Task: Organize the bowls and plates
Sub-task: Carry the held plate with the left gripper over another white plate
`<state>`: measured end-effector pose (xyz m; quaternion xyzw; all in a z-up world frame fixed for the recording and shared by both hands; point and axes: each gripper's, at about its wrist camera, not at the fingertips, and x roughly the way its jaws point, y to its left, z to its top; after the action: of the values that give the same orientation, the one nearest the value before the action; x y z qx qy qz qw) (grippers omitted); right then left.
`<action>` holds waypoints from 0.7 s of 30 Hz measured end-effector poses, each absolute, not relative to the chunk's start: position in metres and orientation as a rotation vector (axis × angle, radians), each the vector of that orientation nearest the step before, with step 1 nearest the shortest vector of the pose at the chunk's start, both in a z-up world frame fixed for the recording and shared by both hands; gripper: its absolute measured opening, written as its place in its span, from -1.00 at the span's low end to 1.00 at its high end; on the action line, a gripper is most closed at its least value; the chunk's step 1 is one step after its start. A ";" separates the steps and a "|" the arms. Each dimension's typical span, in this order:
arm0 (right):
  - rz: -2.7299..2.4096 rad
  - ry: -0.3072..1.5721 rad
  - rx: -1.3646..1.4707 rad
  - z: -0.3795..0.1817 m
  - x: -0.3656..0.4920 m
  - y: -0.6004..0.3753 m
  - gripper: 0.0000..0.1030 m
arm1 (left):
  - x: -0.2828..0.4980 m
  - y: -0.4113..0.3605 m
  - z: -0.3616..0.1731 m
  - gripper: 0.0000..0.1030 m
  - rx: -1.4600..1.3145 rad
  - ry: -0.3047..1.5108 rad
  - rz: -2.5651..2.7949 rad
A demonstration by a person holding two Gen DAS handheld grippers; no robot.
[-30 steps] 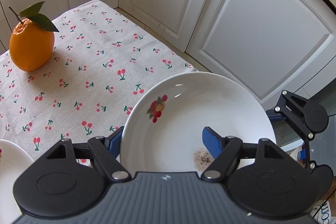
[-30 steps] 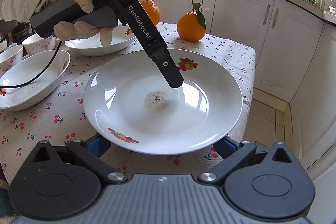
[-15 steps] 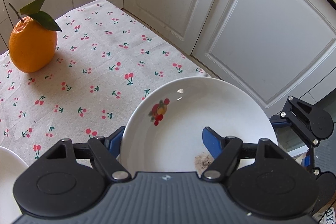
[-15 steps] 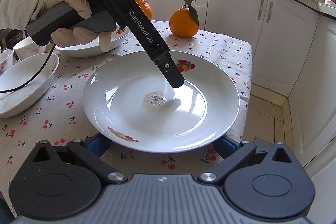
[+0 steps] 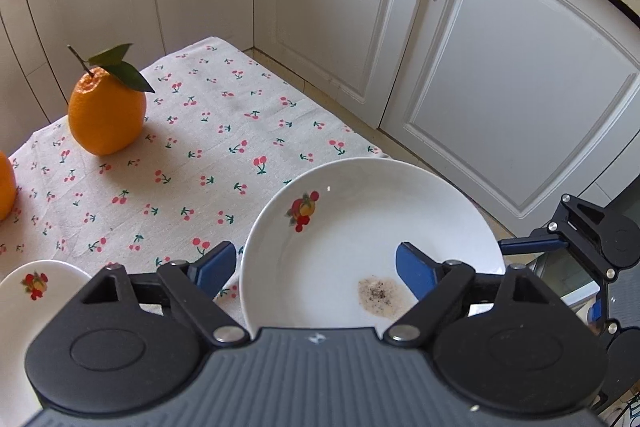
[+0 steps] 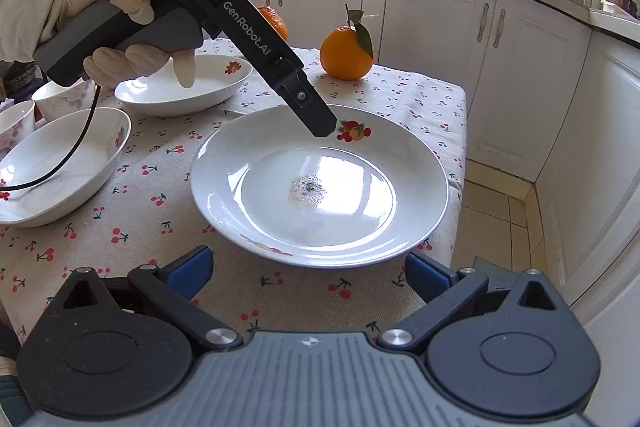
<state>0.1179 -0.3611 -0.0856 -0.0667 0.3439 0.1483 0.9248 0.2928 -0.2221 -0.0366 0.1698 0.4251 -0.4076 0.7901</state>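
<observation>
A white plate (image 6: 320,183) with fruit prints and a small dirty spot sits near the table's right front corner; it also shows in the left wrist view (image 5: 360,247). My left gripper (image 5: 316,263) is open, its jaws either side of the plate's left rim, seen from the right wrist view as a black tool (image 6: 320,123) above the plate. My right gripper (image 6: 308,271) is open and empty, just in front of the plate. Two more white dishes (image 6: 184,87) (image 6: 60,163) lie to the left.
Two oranges (image 6: 346,53) (image 6: 274,21) stand at the table's far side. Small cups (image 6: 56,99) stand at the far left. White cabinets (image 5: 500,87) and a tiled floor lie past the table's right edge (image 6: 460,167).
Both grippers have drawn back and up from the plate. The left one has lifted off the plate's centre towards its far rim. The plate has not moved.
</observation>
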 end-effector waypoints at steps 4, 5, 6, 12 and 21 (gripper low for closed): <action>0.300 0.674 -0.109 -0.076 0.098 -0.355 1.00 | 0.270 -0.207 -0.018 0.70 0.384 0.859 -0.842; 0.298 0.662 -0.105 -0.073 0.093 -0.352 1.00 | 0.263 -0.202 -0.014 0.70 0.382 0.849 -0.836; 0.299 0.653 -0.099 -0.071 0.089 -0.350 1.00 | 0.257 -0.198 -0.009 0.70 0.379 0.840 -0.825; 0.335 0.617 -0.100 -0.062 0.064 -0.331 1.00 | 0.212 -0.166 0.013 0.78 0.364 0.781 -0.773; 0.365 0.598 -0.106 -0.059 0.044 -0.307 1.00 | 0.156 -0.117 0.012 0.78 0.320 0.791 -0.703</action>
<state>0.0437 -0.3067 -0.0593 -0.0517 0.2927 0.1786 0.9380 0.1556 -0.1167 0.0119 0.1518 0.3755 -0.3337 0.8512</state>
